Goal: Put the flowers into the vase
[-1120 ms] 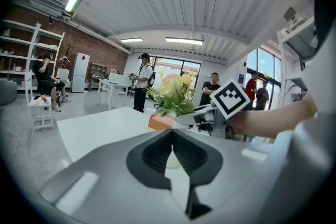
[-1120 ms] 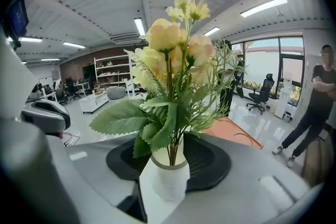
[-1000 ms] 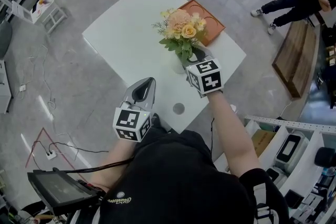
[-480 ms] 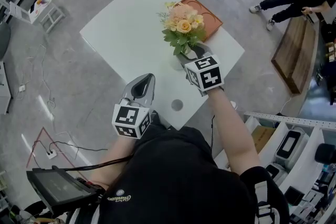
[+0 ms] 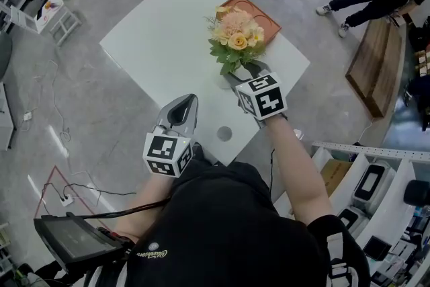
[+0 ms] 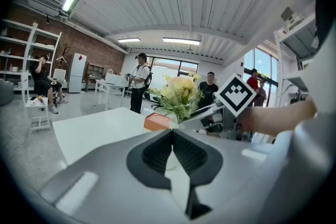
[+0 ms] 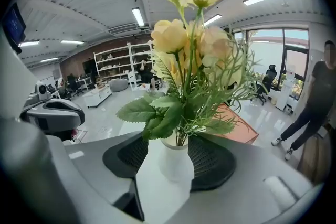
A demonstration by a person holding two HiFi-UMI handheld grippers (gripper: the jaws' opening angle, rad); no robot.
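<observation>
Right claw point(image 7: 175, 139), jaws just opening, straddles the vase point(image 7: 176, 164).

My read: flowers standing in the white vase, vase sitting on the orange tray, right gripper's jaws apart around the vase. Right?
The vase is not on the orange tray. It stands on the white table, tray behind it, as the right gripper view shows. The flowers are in it, and the jaws of the right gripper, which have just been opening, stand apart around it.
</observation>
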